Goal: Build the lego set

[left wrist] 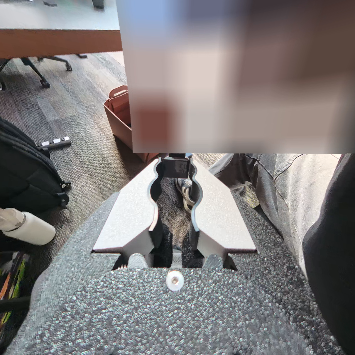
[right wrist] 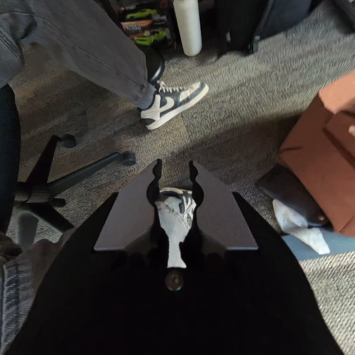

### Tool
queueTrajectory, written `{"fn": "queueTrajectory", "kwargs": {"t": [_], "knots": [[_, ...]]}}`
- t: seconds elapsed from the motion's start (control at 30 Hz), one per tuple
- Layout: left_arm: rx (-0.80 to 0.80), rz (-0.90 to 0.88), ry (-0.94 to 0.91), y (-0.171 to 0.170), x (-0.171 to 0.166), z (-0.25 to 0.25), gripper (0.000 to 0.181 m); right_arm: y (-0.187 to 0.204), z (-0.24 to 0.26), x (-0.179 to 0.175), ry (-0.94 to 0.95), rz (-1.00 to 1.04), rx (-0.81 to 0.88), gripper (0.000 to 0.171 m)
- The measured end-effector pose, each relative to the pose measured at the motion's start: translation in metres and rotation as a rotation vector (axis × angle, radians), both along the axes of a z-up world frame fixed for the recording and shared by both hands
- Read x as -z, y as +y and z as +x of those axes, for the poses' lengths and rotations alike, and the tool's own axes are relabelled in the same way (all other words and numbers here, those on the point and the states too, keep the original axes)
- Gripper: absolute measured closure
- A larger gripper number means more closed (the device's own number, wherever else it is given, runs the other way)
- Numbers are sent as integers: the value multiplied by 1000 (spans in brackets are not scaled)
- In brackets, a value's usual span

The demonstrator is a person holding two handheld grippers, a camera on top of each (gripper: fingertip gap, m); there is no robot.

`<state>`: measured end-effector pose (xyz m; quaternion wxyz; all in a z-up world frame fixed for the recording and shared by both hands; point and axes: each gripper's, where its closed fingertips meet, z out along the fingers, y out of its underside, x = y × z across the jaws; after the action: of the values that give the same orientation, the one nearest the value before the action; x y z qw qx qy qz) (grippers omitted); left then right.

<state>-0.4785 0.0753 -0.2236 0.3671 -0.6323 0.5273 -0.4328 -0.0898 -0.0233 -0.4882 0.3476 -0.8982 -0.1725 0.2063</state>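
My left gripper (left wrist: 174, 161) is shut on a small black Lego piece (left wrist: 173, 168), pinched between the fingertips and held in the air over the carpet. A blurred patch hides whatever lies above the piece. My right gripper (right wrist: 175, 164) is open and empty, pointing down at the grey carpet (right wrist: 240, 107) over a person's shoe (right wrist: 178, 199). A colourful Lego box (right wrist: 144, 25) with green cars on it stands on the floor at the top of the right wrist view, and its edge shows at the lower left of the left wrist view (left wrist: 11, 278).
A person's grey trouser leg and black-and-white shoe (right wrist: 172, 103) are ahead. A white bottle (left wrist: 28, 228), a black backpack (left wrist: 25, 172), a power strip (left wrist: 54, 143) and a brown box (right wrist: 317, 163) lie on the floor. A chair base (right wrist: 48, 182) is left; a wooden table (left wrist: 57, 40) is behind.
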Motion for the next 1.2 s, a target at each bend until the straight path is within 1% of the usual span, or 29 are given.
{"fn": "queueTrajectory", "kwargs": {"t": [0.03,0.1,0.17,0.23,0.3,0.33,0.4,0.43,0.5,0.57,0.63,0.67,0.73,0.8,0.9,0.93,1.0,1.07,1.13,1.2], "knots": [[-14,4,10,-5,2,-10,157,5,-16,-14,-15,80,-23,141],[-38,34,31,-17,5,-32,157,12,-46,-41,-42,203,-31,141],[-60,80,65,-32,10,-55,157,14,-69,-63,-117,293,-29,142],[-99,100,110,-47,16,-78,157,9,-96,-92,-95,363,38,143],[-170,57,129,-64,16,-93,157,-9,-138,-124,33,395,108,144],[-193,19,131,-76,17,-98,157,-21,-156,-135,71,379,162,143],[-202,-21,160,-99,25,-106,157,-54,-196,-152,113,366,230,143],[-193,-12,193,-108,31,-112,157,-73,-212,-157,111,374,273,143],[-167,36,267,-120,43,-123,157,-111,-243,-155,81,360,338,142],[-130,74,321,-129,54,-133,157,-146,-268,-143,31,360,384,141],[-115,115,356,-137,63,-147,157,-172,-280,-127,-32,395,453,141],[-111,131,383,-141,69,-156,157,-181,-287,-124,-48,434,465,141],[-107,189,422,-147,74,-170,157,-189,-297,-127,-88,475,473,143],[-102,217,429,-155,73,-176,157,-194,-304,-119,-157,452,457,144],[-59,188,396,-175,68,-171,157,-206,-296,-84,-215,388,548,144],[-37,184,392,-182,67,-168,157,-208,-294,-74,-238,352,551,144],[7,195,392,-196,64,-161,157,-206,-292,-75,-301,298,514,144],[50,246,360,-207,53,-149,157,-205,-284,-69,-337,308,517,145],[97,286,316,-218,41,-131,157,-211,-278,-52,-314,265,528,144],[134,275,285,-226,33,-108,157,-225,-263,-25,-312,261,561,148]]}}
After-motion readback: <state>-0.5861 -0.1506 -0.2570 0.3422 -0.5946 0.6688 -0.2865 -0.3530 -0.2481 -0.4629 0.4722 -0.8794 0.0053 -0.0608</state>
